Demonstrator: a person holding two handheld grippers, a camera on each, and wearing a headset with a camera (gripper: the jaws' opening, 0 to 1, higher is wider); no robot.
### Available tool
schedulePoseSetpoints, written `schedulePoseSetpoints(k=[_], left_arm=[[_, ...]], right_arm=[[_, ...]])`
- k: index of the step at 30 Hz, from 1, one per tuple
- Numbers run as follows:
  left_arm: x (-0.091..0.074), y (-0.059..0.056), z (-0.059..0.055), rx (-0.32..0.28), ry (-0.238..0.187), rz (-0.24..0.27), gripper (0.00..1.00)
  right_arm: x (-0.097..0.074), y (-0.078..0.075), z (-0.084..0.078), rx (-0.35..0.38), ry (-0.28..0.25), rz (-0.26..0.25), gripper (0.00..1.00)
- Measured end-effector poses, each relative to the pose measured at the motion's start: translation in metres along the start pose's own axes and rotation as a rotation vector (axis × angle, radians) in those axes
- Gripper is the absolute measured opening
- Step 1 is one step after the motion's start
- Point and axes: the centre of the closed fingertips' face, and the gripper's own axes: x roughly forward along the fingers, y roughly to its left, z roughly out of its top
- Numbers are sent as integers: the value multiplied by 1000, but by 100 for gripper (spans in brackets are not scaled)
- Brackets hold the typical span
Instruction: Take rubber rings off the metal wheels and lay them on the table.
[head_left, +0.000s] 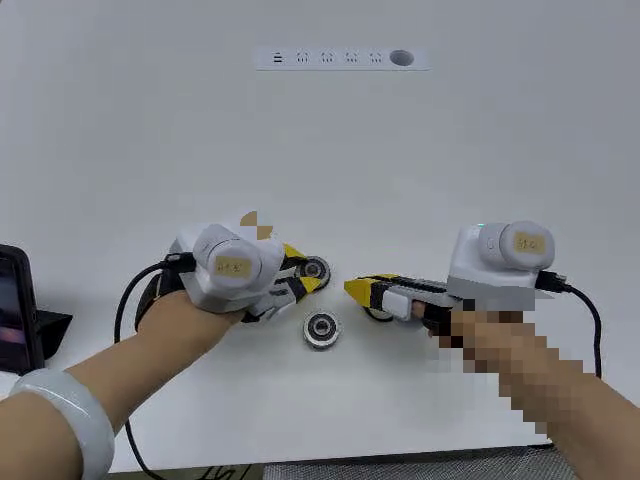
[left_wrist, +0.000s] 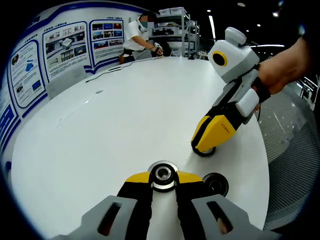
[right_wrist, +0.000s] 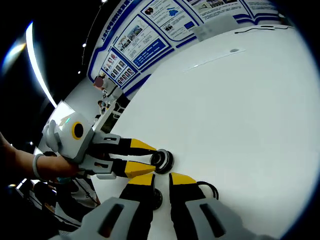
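Observation:
My left gripper is shut on a metal wheel, its yellow fingertips on either side of the wheel just above the white table. A second wheel with a dark rubber rim lies loose on the table between the grippers; it is also visible in the left gripper view. My right gripper points left, its jaws nearly together on a black rubber ring. The ring loops out beside one finger and rests on the table.
A white power strip lies at the far side of the table. A dark device stands at the left edge. Black cables trail from both grippers toward the near table edge. A person works at the table's far end.

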Motion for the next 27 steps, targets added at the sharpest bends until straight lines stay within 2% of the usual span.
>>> schedulePoseSetpoints(k=[11,27], left_arm=[[0,0,0,-11,-3,-4,14],[-1,0,-1,-14,-9,-4,13]], right_arm=[[2,1,2,9,-5,4,13],[18,2,11,19,-10,19,17]])
